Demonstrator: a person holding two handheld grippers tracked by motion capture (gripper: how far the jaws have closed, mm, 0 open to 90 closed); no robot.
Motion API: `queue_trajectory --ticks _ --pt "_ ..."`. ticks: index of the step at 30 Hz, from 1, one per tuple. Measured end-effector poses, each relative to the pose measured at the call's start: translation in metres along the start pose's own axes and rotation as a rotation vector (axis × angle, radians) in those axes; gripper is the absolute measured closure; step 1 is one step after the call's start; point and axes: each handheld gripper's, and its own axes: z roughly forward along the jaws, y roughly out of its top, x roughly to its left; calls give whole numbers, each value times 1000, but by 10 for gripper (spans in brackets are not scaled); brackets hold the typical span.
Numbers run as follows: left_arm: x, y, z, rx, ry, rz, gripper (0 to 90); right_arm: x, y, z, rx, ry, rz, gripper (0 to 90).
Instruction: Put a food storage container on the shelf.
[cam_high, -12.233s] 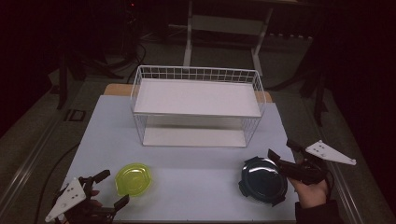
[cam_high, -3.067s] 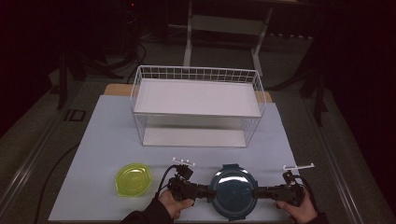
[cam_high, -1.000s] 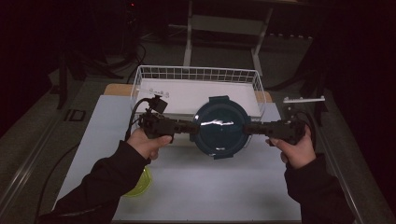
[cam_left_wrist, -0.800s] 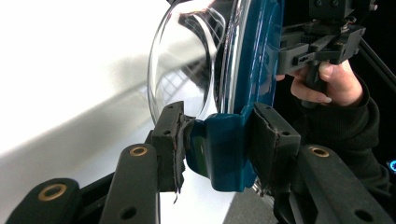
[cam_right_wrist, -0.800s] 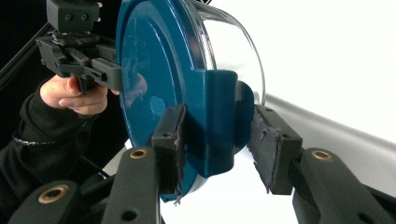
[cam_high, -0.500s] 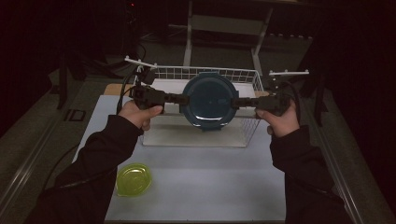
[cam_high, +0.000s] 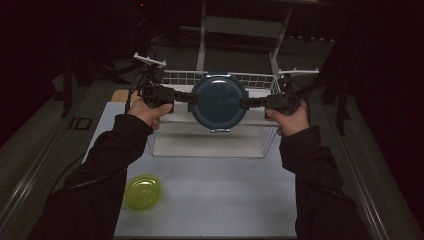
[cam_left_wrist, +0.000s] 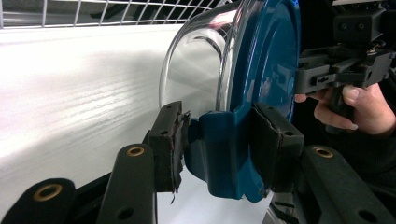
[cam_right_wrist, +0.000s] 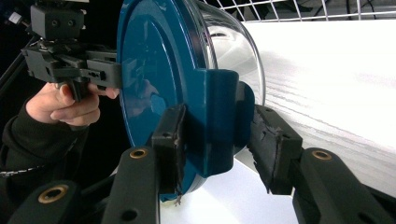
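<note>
Blue lid facing you, glass belly facing the rack: that's how you've got the bowl (cam_high: 219, 101) right now, up in the air over the wire rack (cam_high: 260, 80) at the far side of the table. You're pinching it from both sides, left gripper (cam_high: 186, 98) clamped on one blue latch tab (cam_left_wrist: 224, 156) and right gripper (cam_high: 250, 102) clamped on the opposite tab (cam_right_wrist: 215, 126). My guess is that's the only sane hold, since the tabs are flat and the glass is round and slick. Two grips opposite each other should also keep it from swinging. Being a round bowl, it has no real long side; its lid-to-bottom axis runs roughly level, toward and away from you. The yellow dish (cam_high: 143, 191) sits near your left sleeve, well apart.
</note>
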Motion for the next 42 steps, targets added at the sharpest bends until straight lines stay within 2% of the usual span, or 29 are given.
queue_trajectory --ticks 3,13,14,15,16,17,18,19,20,21,24,28,31,37,39,40,41,42 --pt "5 2 1 -8 -5 -13 550 -1 3 1 -5 -5 14 563" --pt "24 2 6 -59 -41 -107 550 -13 10 9 -14 24 84 529" --pt "25 2 7 -64 -49 -120 557 -14 10 10 -18 5 83 514" --pt "25 2 8 -63 -42 -130 550 -13 12 11 -20 -34 71 529" --pt "26 2 9 -61 -25 -128 543 -13 12 12 -11 -58 59 568" --pt "27 2 10 -64 9 -118 561 -14 13 14 -3 -63 75 567" --pt "30 2 10 -83 -37 -147 621 -19 13 15 -20 -23 106 577" --pt "28 3 10 -82 -14 -146 630 -19 13 16 -17 -28 105 586" --pt "28 3 10 -82 -14 -146 640 -19 14 17 -17 -40 98 578" --pt "28 2 12 -81 5 -136 637 -17 14 19 -18 -59 90 567" --pt "27 1 12 -86 3 -122 617 -13 15 19 -19 -85 72 564" --pt "26 0 12 -99 14 -94 588 -12 13 17 -26 -107 64 503" --pt "23 -1 10 -120 4 -83 529 -12 13 12 -41 -115 56 463" --pt "11 -4 1 -147 42 -16 441 -2 5 3 -39 -113 6 453" --pt "11 -4 1 -147 42 -16 440 1 3 2 -40 -108 -3 453" --pt "6 -7 -3 -155 55 8 440 1 3 2 -40 -108 -3 454" --pt "2 -9 -6 -162 60 22 417 10 -3 -1 -39 -97 -34 455" --pt "2 -9 -6 -162 60 22 411 10 -3 -1 -39 -97 -34 455"
